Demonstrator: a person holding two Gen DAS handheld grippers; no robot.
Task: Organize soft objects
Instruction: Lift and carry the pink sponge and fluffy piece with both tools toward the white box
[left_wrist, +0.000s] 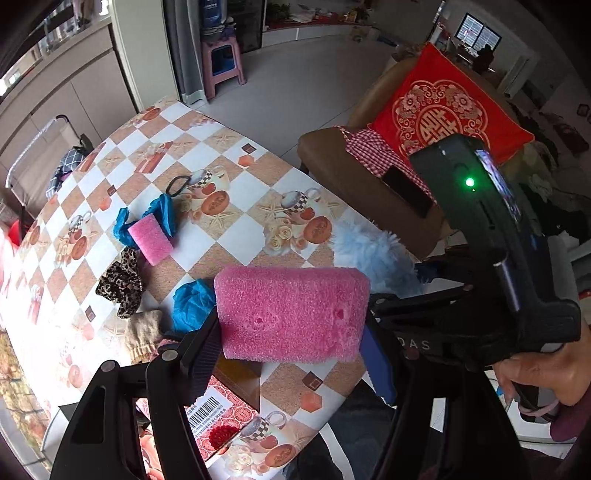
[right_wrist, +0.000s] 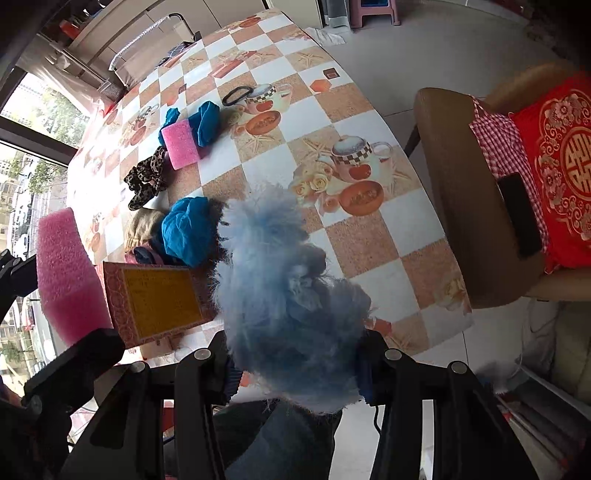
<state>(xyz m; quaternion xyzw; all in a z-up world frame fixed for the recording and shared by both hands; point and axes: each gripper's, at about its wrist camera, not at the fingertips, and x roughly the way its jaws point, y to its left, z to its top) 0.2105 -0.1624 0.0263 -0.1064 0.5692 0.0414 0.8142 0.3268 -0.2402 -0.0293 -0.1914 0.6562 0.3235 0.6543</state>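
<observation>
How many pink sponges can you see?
2. One pink sponge is clamped in the left gripper above the table; a smaller sponge lies on it, against blue cloth. More could be hidden.

Below me, a table (right_wrist: 351, 110) in checked teapot-print cloth; beyond it pale floor tiles (left_wrist: 303, 85), a pink stool (left_wrist: 223, 62), a brown chair (right_wrist: 461, 206) bearing a red cushion (left_wrist: 443, 114); daylight through a window (right_wrist: 22, 155) at my left
</observation>
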